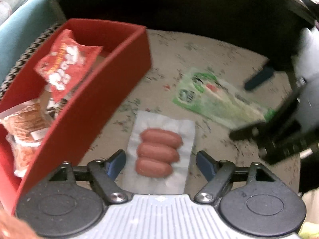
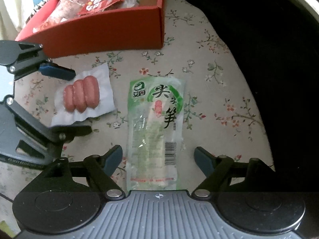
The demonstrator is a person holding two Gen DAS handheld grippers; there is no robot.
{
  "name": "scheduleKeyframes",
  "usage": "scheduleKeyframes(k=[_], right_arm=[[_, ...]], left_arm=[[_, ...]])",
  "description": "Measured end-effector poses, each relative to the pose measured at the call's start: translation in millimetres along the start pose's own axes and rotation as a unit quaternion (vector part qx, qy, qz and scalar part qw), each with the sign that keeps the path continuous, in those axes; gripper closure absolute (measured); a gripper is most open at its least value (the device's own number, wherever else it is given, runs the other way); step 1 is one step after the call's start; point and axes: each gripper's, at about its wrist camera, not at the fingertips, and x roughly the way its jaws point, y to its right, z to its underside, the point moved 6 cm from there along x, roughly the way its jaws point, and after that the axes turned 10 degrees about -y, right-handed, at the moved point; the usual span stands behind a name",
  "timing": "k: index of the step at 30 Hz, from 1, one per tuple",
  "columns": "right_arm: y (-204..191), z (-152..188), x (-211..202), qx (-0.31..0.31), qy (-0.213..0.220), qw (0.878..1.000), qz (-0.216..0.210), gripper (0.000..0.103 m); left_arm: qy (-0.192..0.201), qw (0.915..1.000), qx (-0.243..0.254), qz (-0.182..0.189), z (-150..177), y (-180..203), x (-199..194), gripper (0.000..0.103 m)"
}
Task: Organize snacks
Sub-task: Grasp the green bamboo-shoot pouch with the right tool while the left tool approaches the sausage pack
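A clear pack of three sausages (image 1: 159,152) (image 2: 81,96) lies flat on the floral tablecloth. My left gripper (image 1: 160,159) (image 2: 81,101) hangs over it, open, a finger on either side and neither pad touching. To its right lies a long green-printed pack (image 2: 155,127) (image 1: 217,101). My right gripper (image 2: 157,154) (image 1: 241,109) straddles that pack's near end, open, with gaps on both sides. A red box (image 1: 111,91) (image 2: 111,33) stands to the left and holds a red snack packet (image 1: 63,63) (image 2: 99,2) and clear packs of brownish snacks (image 1: 26,119).
The round table's floral cloth (image 2: 209,69) ends in a curved edge on the right, with darkness beyond it. A black-and-white patterned fabric (image 1: 24,57) and a teal surface (image 1: 18,31) lie behind the box.
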Motion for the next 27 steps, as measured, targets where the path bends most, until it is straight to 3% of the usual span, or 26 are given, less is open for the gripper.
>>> scheduleKeyframes(k=[2, 4, 7, 8, 10, 15, 21, 27], right_arm=[[-2, -1, 1, -0.008, 0.005, 1.0, 0.012, 0.022], [-2, -4, -2, 0.0, 0.011, 1.0, 0.005, 0.033], [0, -6, -6, 0.007, 0.017, 1.0, 0.009, 0.044], [-1, -6, -6, 0.008, 0.017, 1.0, 0.008, 0.045], [-2, -5, -8, 0.011, 0.019, 1.0, 0.001, 0.053], [4, -5, -20, 0.027, 0.036, 0.999, -0.014, 0.06], [2, -6, -16, 0.027, 0.029, 0.999, -0.012, 0.057], [-7, -11, -3, 0.026, 0.018, 1.0, 0.002, 0.029]], left_arm=[[0.004, 1.0, 0.001, 0.002, 0, 2, 3, 0.019], [0.004, 1.0, -0.006, 0.005, -2, 1, 4, 0.017], [0.009, 0.9993, -0.036, 0.01, -2, -3, 2, 0.027], [0.012, 0.9991, -0.041, 0.01, -2, -4, -1, 0.038], [0.008, 0.998, -0.063, 0.008, -1, -7, -3, 0.038], [0.01, 0.9953, -0.095, -0.015, 13, -16, -10, 0.039], [0.028, 0.9884, -0.149, -0.01, 29, -30, -30, 0.039], [0.033, 0.9838, -0.176, 0.006, 39, -34, -35, 0.039]])
